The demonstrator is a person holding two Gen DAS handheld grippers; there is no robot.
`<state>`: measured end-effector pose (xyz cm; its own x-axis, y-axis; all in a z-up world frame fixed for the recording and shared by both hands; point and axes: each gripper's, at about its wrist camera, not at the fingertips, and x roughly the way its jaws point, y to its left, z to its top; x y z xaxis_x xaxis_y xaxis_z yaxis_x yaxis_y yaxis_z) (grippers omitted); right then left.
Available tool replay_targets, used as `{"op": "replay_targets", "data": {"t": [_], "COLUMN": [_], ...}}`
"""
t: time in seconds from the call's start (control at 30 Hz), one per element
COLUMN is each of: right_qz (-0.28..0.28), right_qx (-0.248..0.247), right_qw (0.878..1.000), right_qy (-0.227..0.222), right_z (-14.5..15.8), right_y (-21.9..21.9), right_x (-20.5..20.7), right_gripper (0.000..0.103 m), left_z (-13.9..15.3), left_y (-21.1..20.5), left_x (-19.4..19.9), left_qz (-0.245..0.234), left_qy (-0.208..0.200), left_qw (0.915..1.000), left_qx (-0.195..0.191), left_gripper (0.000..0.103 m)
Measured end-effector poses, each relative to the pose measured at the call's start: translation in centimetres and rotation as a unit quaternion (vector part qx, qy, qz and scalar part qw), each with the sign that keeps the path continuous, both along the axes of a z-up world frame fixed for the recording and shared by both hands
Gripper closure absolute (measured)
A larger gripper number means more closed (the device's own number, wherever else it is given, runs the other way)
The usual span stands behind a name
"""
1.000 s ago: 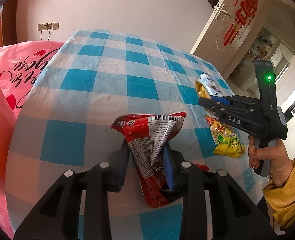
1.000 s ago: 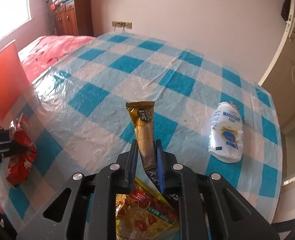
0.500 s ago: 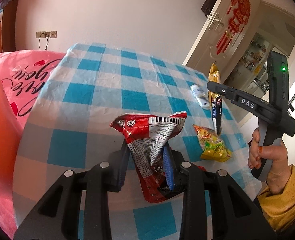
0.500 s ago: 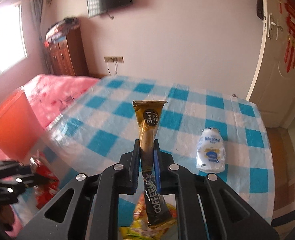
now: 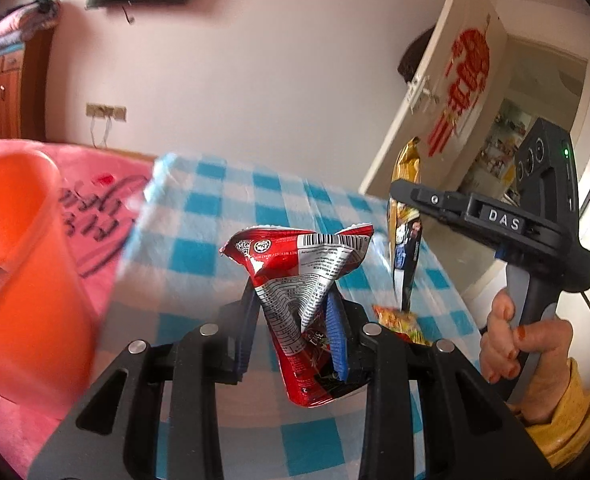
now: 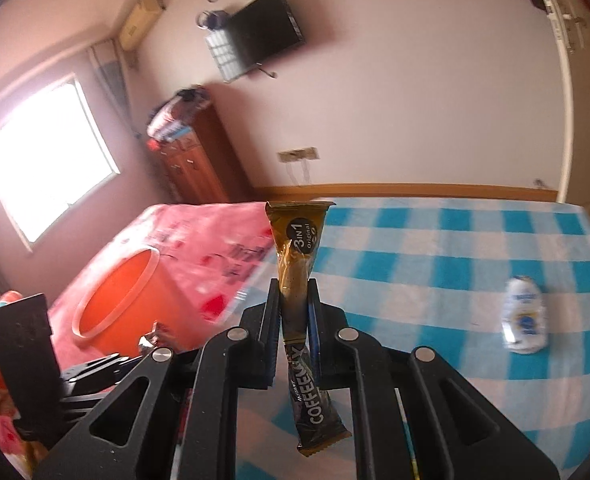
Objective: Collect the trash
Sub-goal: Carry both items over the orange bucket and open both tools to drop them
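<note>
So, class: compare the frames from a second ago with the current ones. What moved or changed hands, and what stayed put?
Both grippers rose off the checked table, carrying their loads up. The right gripper lifted the coffee sachet clear of the cloth; the left gripper raised the red wrapper. The orange bin came into view. Both jaws stayed clamped; the white bottle and yellow packet stayed lying there.

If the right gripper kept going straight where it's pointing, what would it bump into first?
Probably the checked table. The right gripper, shut on the coffee sachet, tilts downward toward it; the orange bin sits off to the side. Depth is unclear.
</note>
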<state>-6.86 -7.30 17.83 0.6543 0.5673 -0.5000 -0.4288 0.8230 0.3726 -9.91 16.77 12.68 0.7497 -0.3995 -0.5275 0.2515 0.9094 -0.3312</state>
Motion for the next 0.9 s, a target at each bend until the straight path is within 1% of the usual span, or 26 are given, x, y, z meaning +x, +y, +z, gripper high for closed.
{"op": "replay_targets", "data": {"t": [0.17, 0.27, 0.33, 0.47, 0.57, 0.77, 0.9], "right_qz": [0.040, 0.067, 0.085, 0.116, 0.133, 0.165, 0.182], "right_qx": [0.016, 0.024, 0.027, 0.040, 0.058, 0.097, 0.098], "right_qw": [0.999, 0.997, 0.995, 0.991, 0.988, 0.981, 0.978], "right_qy": [-0.023, -0.038, -0.051, -0.058, -0.056, -0.041, -0.039], "right_z": [2.6, 4.2, 5.2, 6.5, 7.0, 7.3, 6.7], "right_y": [4.0, 6.9, 9.0, 12.6, 15.1, 19.5, 22.9], "right_x": [-0.5, -0.8, -1.1, -1.1, -0.7, 0.7, 1.1], "right_gripper": [0.090, 0.090, 0.090, 0.090, 0.090, 0.090, 0.090], "left_z": [3.0, 4.3, 4.8, 5.7, 5.8, 5.0, 4.1], "left_y": [3.4, 5.9, 7.6, 11.2, 13.7, 17.2, 18.9], "left_x": [-1.4, -2.3, -2.9, -4.1, -4.8, -5.0, -4.8], "left_qz": [0.045, 0.080, 0.104, 0.157, 0.192, 0.235, 0.253], "left_qy": [-0.037, -0.054, -0.063, -0.074, -0.074, -0.064, -0.056], "left_qw": [0.9983, 0.9952, 0.9925, 0.9847, 0.9785, 0.9697, 0.9659], "left_qx": [0.008, 0.013, 0.016, 0.020, 0.021, 0.019, 0.009], "left_gripper": [0.070, 0.070, 0.070, 0.070, 0.070, 0.070, 0.070]}}
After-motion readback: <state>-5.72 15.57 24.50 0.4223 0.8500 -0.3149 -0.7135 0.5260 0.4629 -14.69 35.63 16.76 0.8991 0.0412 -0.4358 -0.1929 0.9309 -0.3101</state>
